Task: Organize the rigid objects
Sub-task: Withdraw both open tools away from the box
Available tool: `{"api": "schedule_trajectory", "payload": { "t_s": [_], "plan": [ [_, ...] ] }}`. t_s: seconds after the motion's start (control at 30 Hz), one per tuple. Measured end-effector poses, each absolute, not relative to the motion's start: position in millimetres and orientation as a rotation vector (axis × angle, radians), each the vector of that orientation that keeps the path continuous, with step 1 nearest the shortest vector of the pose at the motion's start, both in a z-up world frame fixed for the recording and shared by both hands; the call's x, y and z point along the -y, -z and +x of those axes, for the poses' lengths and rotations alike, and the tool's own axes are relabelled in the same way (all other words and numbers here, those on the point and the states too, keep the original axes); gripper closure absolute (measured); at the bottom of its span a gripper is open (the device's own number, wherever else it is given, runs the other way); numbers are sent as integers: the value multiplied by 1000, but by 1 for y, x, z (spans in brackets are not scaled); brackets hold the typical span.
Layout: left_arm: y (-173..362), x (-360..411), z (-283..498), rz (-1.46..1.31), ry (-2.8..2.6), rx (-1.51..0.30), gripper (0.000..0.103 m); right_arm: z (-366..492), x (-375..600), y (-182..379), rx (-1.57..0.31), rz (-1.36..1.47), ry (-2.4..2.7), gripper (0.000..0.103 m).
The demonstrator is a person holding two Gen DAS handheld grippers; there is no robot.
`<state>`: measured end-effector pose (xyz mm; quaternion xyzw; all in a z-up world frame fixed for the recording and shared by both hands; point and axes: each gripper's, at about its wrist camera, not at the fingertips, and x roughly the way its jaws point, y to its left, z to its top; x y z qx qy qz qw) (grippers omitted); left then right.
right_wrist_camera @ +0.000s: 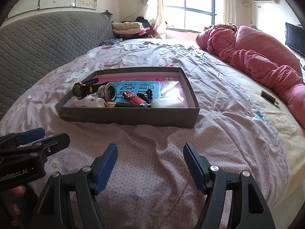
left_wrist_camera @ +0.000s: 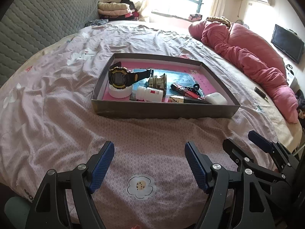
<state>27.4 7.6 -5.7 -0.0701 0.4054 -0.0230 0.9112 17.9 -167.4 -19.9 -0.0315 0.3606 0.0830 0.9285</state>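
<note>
Hovering over the bed [left_wrist_camera: 57, 114], the left gripper [left_wrist_camera: 149, 164] and right gripper [right_wrist_camera: 150, 164] hold their jaws wide apart, seemingly touching nothing; the box [right_wrist_camera: 129, 117] lies ahead.

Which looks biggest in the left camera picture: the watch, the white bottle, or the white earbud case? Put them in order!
1. The watch, the biggest.
2 and 3. The white bottle and the white earbud case look about the same, so I can't rank those two.
</note>
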Motion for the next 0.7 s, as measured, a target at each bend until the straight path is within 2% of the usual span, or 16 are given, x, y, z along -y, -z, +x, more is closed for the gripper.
{"api": "schedule_trajectory", "payload": {
  "t_s": [0.7],
  "plan": [
    [9, -8, 29, -68, -9, -820, 26, 25, 173, 23, -756, -44, -153, 32]
  ]
}}
